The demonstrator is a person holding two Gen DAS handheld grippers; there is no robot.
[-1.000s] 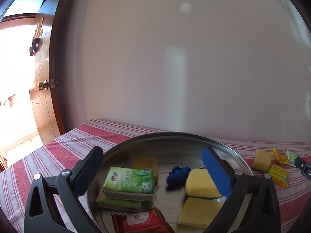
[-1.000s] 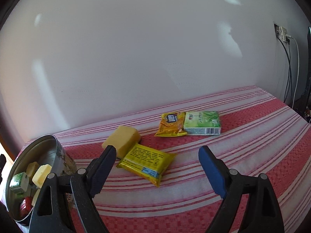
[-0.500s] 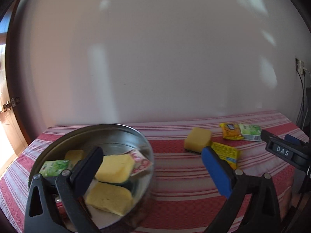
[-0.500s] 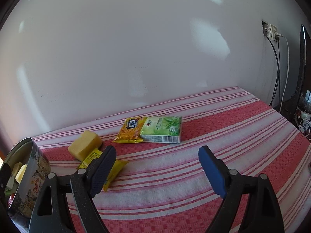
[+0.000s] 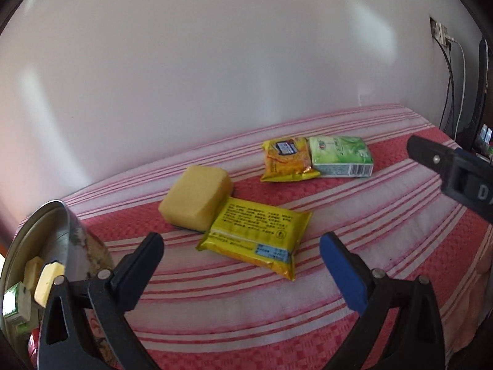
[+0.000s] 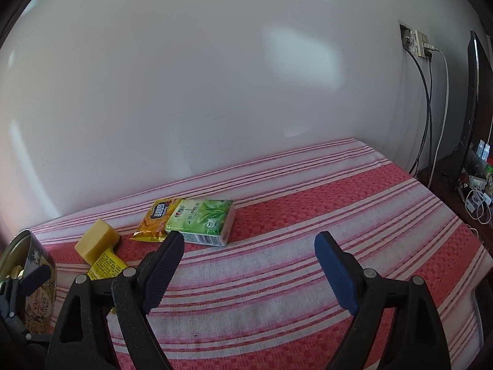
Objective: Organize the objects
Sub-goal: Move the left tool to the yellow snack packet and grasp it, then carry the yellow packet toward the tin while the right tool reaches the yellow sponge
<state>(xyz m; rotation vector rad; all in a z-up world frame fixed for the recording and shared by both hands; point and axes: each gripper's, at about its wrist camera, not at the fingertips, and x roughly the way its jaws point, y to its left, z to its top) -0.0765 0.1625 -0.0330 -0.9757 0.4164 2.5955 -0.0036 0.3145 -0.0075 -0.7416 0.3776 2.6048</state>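
Note:
On the red striped cloth lie a yellow sponge, a yellow packet leaning on it, an orange snack bag and a green tissue pack. My left gripper is open, just short of the yellow packet, nothing between its fingers. At the left stands a round metal tin with sponges and packs inside. My right gripper is open over bare cloth, right of the green tissue pack; the orange snack bag, yellow sponge and tin sit to its left.
A white wall backs the table. Its right edge drops toward a dark cabinet with cables and small bottles. Part of the right gripper's body shows at the right of the left wrist view; the left gripper's fingertip overlaps the tin.
The left gripper swung right from over the tin to the loose items, now facing the yellow packet. The right gripper drifted right, so the items slid toward its left edge.

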